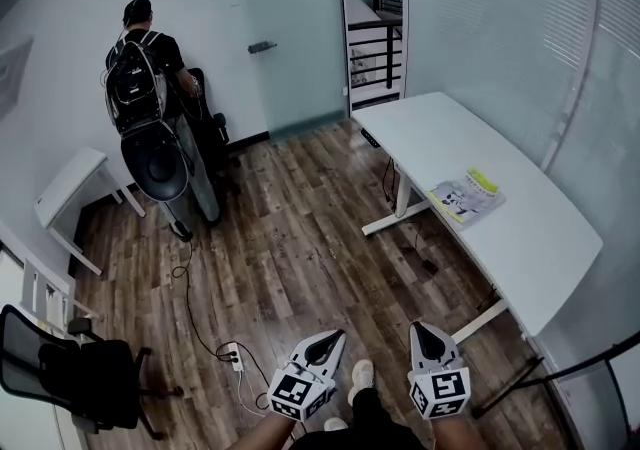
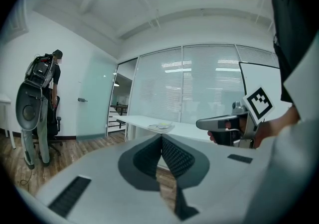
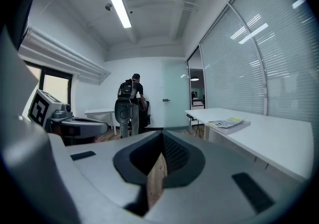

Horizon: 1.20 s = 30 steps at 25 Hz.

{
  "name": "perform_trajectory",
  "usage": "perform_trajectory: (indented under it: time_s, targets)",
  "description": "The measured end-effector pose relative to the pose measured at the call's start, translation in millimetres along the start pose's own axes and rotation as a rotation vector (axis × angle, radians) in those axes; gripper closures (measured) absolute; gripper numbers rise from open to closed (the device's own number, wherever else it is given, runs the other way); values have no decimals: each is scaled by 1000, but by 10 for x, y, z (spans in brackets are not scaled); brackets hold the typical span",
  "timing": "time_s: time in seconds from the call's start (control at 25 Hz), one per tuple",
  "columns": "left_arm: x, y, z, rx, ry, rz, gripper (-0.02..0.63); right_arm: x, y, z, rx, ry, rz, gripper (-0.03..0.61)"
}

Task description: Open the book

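I hold both tools low over the wood floor (image 1: 300, 228), side by side and pointing ahead into the room. The left gripper (image 2: 162, 141) is clenched: its jaws meet at the tips with nothing between them. The right gripper (image 3: 162, 138) is clenched too, also empty, with only floor showing through the slit lower down.

The book (image 1: 467, 196) lies closed on the white table (image 1: 540, 238), near the table's edge on my right, well apart from both tools. In the right gripper view it sits ahead and to the right of the jaws; in the left gripper view it shows small and far off, above the jaw tips.

Across the room a person (image 1: 150, 88) with a backpack stands facing the wall, near a frosted glass door (image 1: 290, 38). A small white desk (image 1: 70, 188) is at the left wall, and a black chair (image 1: 80, 368) stands nearer me on the left.
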State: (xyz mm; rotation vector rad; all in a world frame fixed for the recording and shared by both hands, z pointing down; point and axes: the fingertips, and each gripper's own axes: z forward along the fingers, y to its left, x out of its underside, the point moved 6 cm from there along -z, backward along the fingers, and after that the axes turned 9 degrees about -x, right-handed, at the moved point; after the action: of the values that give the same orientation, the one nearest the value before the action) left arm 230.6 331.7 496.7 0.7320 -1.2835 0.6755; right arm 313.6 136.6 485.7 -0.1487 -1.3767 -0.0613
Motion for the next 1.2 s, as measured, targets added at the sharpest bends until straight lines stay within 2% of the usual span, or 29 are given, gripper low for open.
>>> perform_trajectory:
  time_s: [0.28,0.68,0.88,1.2]
  targets:
    - [-145,313,607,-11,-2,29,603,-120,-439,612,-1,-32,12,572]
    - [-239,720,1682,12,27,40,603,-244,-1141,1400,31,-21,31,572]
    - [-230,793,2142,23,72,35,603,-238,-1539,1688,39,0,46,572]
    - [-380,848,2664,33,59,62,603,-370,-1977,2011,49,-30,56,572]
